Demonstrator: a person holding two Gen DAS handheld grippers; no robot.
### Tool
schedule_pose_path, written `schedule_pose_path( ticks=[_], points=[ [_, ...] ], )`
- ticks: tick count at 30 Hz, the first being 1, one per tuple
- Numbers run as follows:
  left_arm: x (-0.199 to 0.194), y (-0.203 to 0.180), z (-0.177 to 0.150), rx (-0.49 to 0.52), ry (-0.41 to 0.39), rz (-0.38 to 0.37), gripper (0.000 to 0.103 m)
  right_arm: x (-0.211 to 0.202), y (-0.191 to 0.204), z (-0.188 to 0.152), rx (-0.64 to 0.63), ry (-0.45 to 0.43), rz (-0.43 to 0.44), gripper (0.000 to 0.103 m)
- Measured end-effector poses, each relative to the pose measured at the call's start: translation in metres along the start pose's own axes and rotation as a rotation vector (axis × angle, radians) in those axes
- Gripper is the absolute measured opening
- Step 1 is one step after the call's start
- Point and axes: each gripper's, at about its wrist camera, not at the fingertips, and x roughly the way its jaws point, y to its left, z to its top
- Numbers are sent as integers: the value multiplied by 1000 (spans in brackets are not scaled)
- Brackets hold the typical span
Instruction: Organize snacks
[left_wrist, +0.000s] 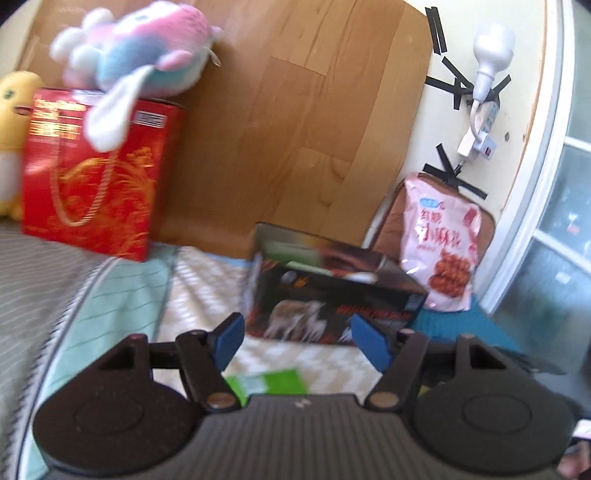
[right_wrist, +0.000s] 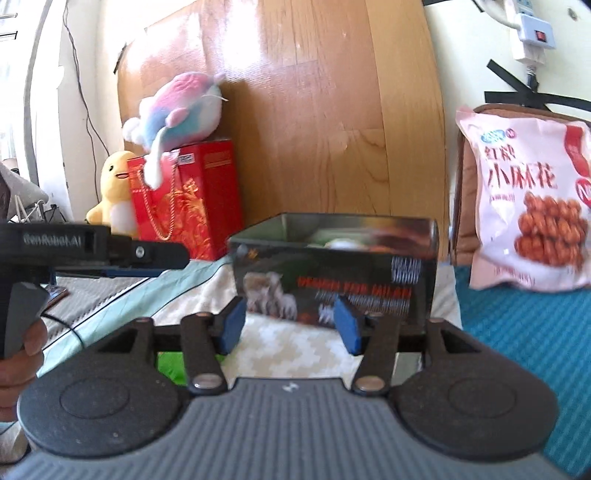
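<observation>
A dark open-topped box (left_wrist: 332, 291) (right_wrist: 332, 273) printed with animals and red lettering stands on the patterned bedding, with some packets showing inside it. My left gripper (left_wrist: 299, 341) is open just short of the box, nothing between its blue pads. My right gripper (right_wrist: 290, 325) is also open in front of the box's near face, empty. A pink snack bag (left_wrist: 441, 240) (right_wrist: 528, 206) leans upright to the box's right. A green packet (left_wrist: 273, 382) (right_wrist: 170, 367) lies on the bedding under the grippers. The left gripper's body (right_wrist: 92, 247), held by a hand, shows at the right wrist view's left edge.
A red gift box (left_wrist: 92, 181) (right_wrist: 188, 203) stands at the left against a wooden headboard (left_wrist: 295, 110), with a pink-blue plush (left_wrist: 140, 55) on top and a yellow plush (right_wrist: 114, 192) beside it. A power strip (left_wrist: 480, 129) is taped to the wall. A teal mat (right_wrist: 524, 332) lies at right.
</observation>
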Motion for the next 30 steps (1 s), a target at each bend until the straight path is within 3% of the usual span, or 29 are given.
schedule_pose_path(
  ticks=[1, 2, 4, 13, 18, 24, 30],
  points=[
    [-5, 1, -6, 13, -15, 19, 66, -4, 2, -5, 9, -24, -7, 92],
    [-9, 0, -11, 32, -28, 41, 66, -9, 5, -10, 22, -58, -19, 101],
    [-12, -3, -18, 64, -39, 74, 66, -14, 8, -16, 37, -101, -57, 103],
    [-6, -10, -33, 108, -41, 140, 66, -10, -11, -16, 163, -60, -103, 103],
    [-8, -11, -34, 114, -58, 162, 70, -10, -10, -18, 160, -57, -106, 103],
    [-6, -7, -33, 99, -47, 170, 76, -9, -6, -18, 135, -40, -98, 93],
    [-5, -6, -33, 94, -42, 161, 78, -5, -6, -18, 126, -12, -86, 72]
  ],
)
